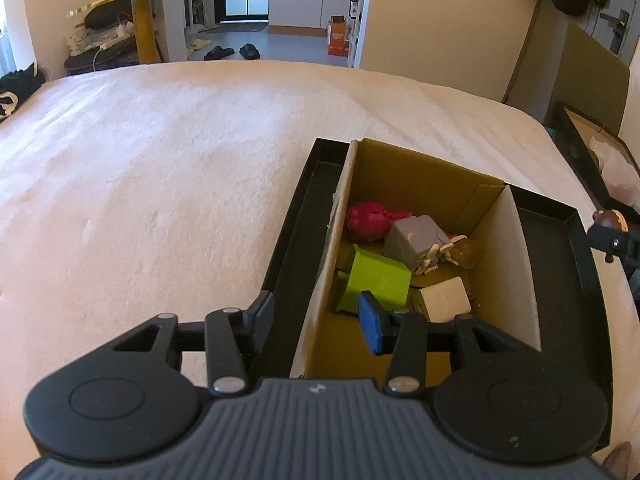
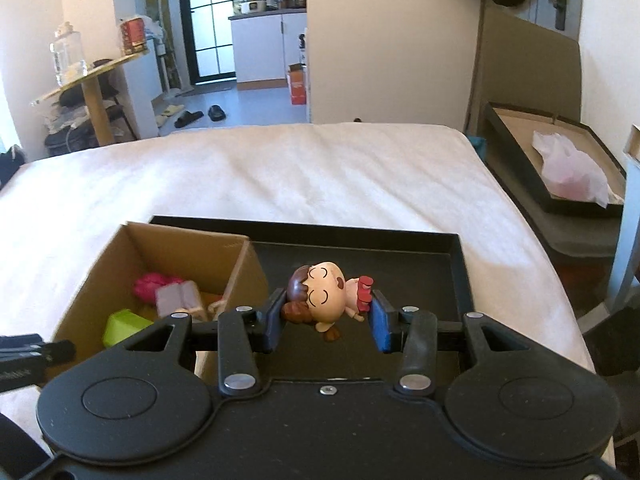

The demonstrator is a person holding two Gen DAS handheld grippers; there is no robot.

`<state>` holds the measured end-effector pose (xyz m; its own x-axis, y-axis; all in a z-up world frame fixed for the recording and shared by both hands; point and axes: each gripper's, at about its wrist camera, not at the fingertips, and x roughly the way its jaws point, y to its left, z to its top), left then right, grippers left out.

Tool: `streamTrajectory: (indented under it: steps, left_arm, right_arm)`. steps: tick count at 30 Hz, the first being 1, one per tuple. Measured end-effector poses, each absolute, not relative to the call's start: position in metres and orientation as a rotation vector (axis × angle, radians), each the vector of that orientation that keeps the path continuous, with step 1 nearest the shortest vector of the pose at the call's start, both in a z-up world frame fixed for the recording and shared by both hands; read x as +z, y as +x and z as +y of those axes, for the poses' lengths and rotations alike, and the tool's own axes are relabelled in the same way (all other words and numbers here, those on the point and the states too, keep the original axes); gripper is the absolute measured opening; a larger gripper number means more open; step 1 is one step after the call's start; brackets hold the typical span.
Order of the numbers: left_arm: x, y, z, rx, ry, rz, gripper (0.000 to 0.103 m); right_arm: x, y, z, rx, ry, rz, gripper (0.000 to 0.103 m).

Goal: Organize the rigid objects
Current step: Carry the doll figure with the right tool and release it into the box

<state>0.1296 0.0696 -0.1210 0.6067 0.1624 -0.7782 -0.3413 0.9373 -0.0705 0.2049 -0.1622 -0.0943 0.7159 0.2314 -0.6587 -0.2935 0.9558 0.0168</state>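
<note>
While left gripper gapes, right gripper clamps doll sideways.

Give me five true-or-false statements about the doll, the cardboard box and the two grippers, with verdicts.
1. The right gripper holds a doll with brown hair. True.
2. The doll already lies inside the cardboard box. False: it is between the right gripper's fingers, over the black tray beside the box.
3. The left gripper is shut on the green block. False: it is open and holds nothing.
4. The cardboard box stands inside the black tray. True.
5. The box holds only one toy. False: a pink toy, a grey block, the green block and a white cube lie in it.
</note>
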Motion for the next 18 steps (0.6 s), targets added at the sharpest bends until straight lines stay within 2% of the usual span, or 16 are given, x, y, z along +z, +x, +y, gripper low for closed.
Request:
streamTrajectory:
  steps: [13,15,18]
  left_arm:
    - [-0.127,0.13,0.078,0.241,-0.267,0.9,0.041]
    - [-0.128,0.129,0.08,0.23,-0.28,0.9,0.039]
    - [-0.13,0.13,0.083,0.219,-0.297,0.907,0.028]
  right_arm:
    - [-0.079,0.194,-0.117,0.423,-0.129,0.746,0.043]
    - [-0.081,0.194,-0.111,0.442,-0.13,0.772,0.043]
    - [-0.084,0.194,-0.103,0.459,-0.136,0.803,0.043]
